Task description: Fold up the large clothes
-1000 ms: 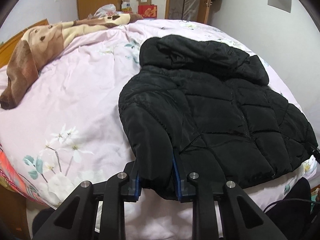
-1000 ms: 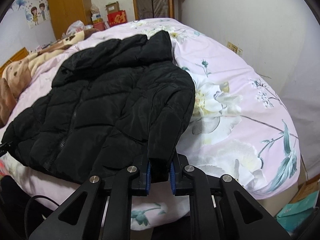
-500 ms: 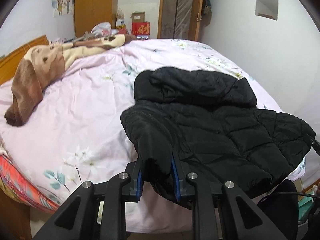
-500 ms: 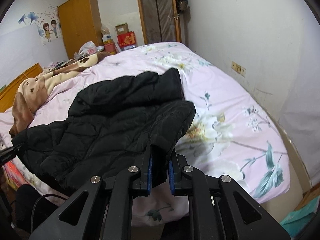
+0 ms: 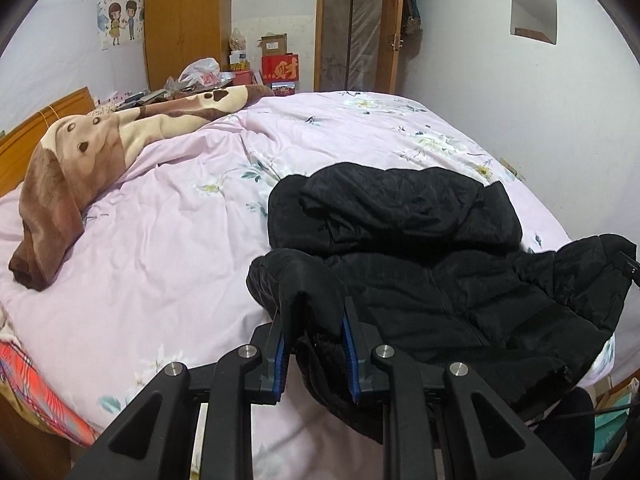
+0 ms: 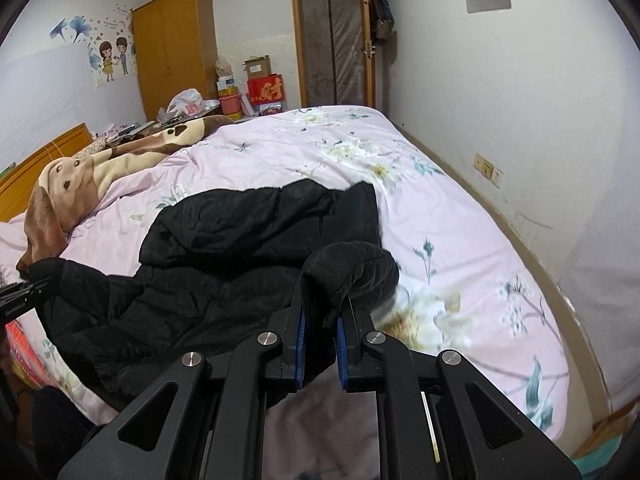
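A black quilted hooded jacket [image 5: 420,248] lies on the pink floral bed cover [image 5: 168,240], its hood toward the far end. My left gripper [image 5: 314,312] is shut on the jacket's left sleeve end, which bulges up between the blue pads. In the right wrist view the same jacket [image 6: 224,256] spreads to the left, and my right gripper [image 6: 320,304] is shut on its right sleeve end. Both sleeve ends hang lifted off the bed near its front edge. The other gripper's tip [image 6: 20,300] shows at the far left.
A brown and cream dog-print blanket [image 5: 80,152] lies bunched along the left of the bed by the wooden headboard [image 5: 36,124]. A wardrobe [image 6: 172,44], boxes and a door [image 5: 352,28] stand beyond. The wall [image 6: 520,120] runs close along the bed's right side.
Both grippers have risen with the sleeve ends still pinched. The jacket's lower half has lifted and bunched toward its hood, and more of the room shows beyond the bed.
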Available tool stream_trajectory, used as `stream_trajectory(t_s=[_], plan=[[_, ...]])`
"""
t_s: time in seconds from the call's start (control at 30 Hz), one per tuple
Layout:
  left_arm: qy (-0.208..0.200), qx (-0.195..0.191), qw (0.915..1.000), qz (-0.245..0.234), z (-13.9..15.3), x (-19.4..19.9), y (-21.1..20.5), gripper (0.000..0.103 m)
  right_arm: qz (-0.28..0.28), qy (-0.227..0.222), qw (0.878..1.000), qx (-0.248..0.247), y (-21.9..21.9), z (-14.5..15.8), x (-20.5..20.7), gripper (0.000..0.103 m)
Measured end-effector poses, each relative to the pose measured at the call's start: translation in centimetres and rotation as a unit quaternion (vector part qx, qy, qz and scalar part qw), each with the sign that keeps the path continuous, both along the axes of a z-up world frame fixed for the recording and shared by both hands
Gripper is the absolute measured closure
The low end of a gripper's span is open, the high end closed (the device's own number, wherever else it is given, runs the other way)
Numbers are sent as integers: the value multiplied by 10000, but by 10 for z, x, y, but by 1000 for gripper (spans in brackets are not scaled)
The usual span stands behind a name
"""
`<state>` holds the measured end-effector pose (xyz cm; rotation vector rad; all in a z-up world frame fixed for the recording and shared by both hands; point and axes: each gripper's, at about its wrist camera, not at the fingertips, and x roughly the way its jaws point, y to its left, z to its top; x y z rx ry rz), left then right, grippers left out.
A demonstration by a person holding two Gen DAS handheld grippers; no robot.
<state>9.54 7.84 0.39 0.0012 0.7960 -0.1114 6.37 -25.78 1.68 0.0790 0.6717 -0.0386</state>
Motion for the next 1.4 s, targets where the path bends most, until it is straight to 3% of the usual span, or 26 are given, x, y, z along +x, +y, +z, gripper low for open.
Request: stream_trajectory(t_s=[0.63,1.3,1.4], plan=[[79,-117,9996,229,34,132,7,80,-22,298,9996,-25,-6,36,123,91],[746,-445,9944,596,7,276,25,72,-133,1112,9936,-115,-14,21,269,91],[657,-324,9952,644,4,289,25,69,-143,1249,9920,-129,-17,14,287,91]])
